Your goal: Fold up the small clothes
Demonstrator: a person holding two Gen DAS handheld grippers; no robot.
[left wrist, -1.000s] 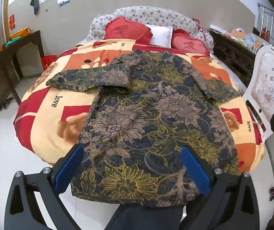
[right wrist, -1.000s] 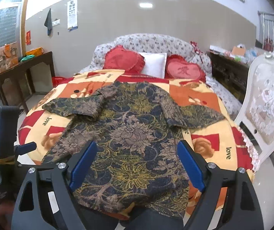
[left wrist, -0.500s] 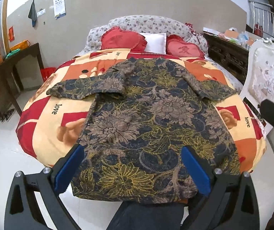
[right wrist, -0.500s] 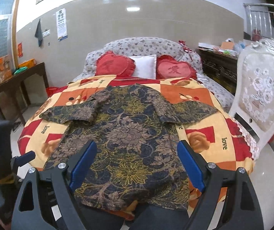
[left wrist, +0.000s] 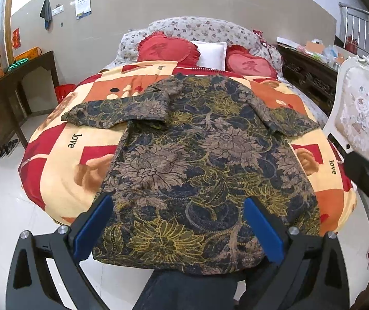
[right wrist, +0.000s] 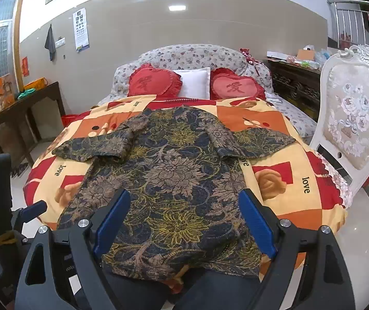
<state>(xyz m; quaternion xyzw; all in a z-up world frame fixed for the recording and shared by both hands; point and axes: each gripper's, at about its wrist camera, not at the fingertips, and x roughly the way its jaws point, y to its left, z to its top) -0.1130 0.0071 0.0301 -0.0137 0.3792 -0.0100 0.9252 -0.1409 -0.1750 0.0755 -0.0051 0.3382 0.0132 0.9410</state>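
A round bed (right wrist: 313, 206) under a red, orange and cream quilt fills the room. Two red heart cushions (right wrist: 153, 82) flank a white pillow (right wrist: 193, 81) at its far side. Left stands a dark wooden table (right wrist: 24, 108); right, a white ornate chair (right wrist: 352, 118). An eye chart (right wrist: 81, 31) hangs on the beige wall; the floor is glossy white tile (left wrist: 0, 222).

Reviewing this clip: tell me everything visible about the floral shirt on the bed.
The floral shirt is a dark navy garment printed with large tan and mustard flowers, in what looks like thin woven fabric. It lies spread flat on the patterned quilt, collar toward the pillows, hem hanging slightly over the near edge. Both short sleeves stretch outward; the sleeve toward the dark side table looks slightly rumpled. It is not yet folded. The left gripper and right gripper are open, and neither touches it.
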